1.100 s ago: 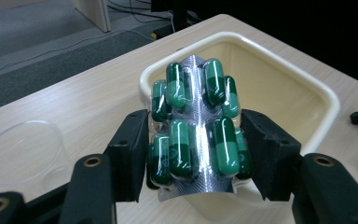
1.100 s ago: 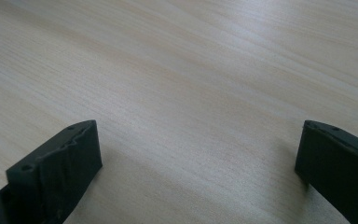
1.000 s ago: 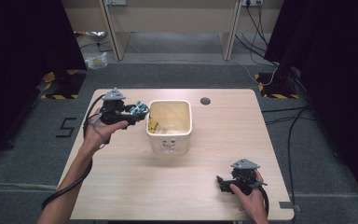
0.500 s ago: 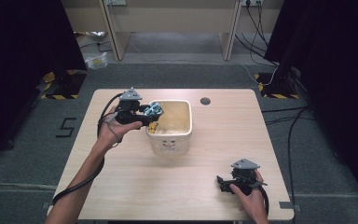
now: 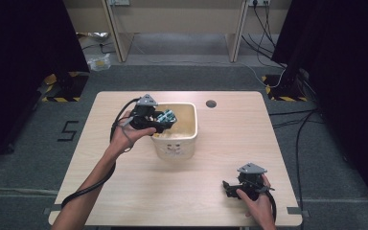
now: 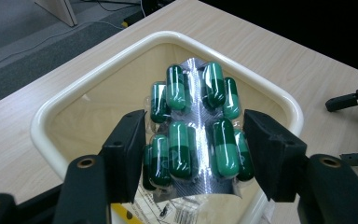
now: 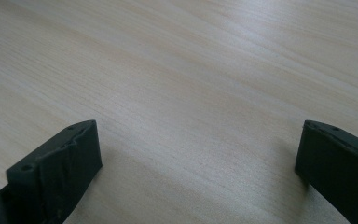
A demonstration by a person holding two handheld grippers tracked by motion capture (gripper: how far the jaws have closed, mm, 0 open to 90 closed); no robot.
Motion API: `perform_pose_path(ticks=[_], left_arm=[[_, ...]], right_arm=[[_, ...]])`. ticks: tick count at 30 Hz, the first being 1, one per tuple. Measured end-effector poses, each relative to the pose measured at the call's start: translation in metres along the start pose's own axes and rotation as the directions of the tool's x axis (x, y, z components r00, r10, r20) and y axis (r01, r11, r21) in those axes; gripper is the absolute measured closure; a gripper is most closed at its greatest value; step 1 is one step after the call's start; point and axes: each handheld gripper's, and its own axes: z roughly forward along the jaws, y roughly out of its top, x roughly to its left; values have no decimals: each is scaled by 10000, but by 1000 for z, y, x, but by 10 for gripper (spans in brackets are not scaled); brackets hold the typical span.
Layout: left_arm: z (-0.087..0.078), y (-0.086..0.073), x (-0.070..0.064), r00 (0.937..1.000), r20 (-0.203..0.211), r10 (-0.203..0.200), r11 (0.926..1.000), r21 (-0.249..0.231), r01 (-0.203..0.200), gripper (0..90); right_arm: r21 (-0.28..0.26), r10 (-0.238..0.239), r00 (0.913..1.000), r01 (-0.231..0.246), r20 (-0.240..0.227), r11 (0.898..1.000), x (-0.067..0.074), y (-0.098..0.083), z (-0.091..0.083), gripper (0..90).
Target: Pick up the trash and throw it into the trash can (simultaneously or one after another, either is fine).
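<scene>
Blister pack (image 6: 193, 135) of green capsules, light, thin and springy with slick foil, hangs over the cream bin (image 6: 56, 107), edges between the left gripper (image 6: 196, 144) fingers, which have just been opening. At four o'clock, the right gripper (image 5: 243, 184) rests open on the counter (image 5: 124, 191).

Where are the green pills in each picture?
High view: the pack of green pills sits left of centre, in the left tool, just over the cream bin's near-left rim.
Left gripper view: the pack is in the middle, between the two black jaws, above the bin's opening.
Right gripper view: the pack is not in it; the picture has bare wooden table.
Shared landmark: the light wooden table top, in all three.
</scene>
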Motion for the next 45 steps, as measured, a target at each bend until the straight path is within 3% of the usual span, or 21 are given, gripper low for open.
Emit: perform_pose_path(ticks=[20,27,45], left_arm=[[23,1,-4,10000,-24,-9,9986,520,10,293],[22,2,-4,9999,74,-135,9994,317,133,232],[14,4,-1,9996,69,-260,9996,77,260,196]], right_arm=[[-3,-26,10000,26,-29,10000,0,0,0,4],[2,-27,10000,27,-28,10000,0,0,0,4],[0,-36,10000,36,-25,10000,0,0,0,4]])
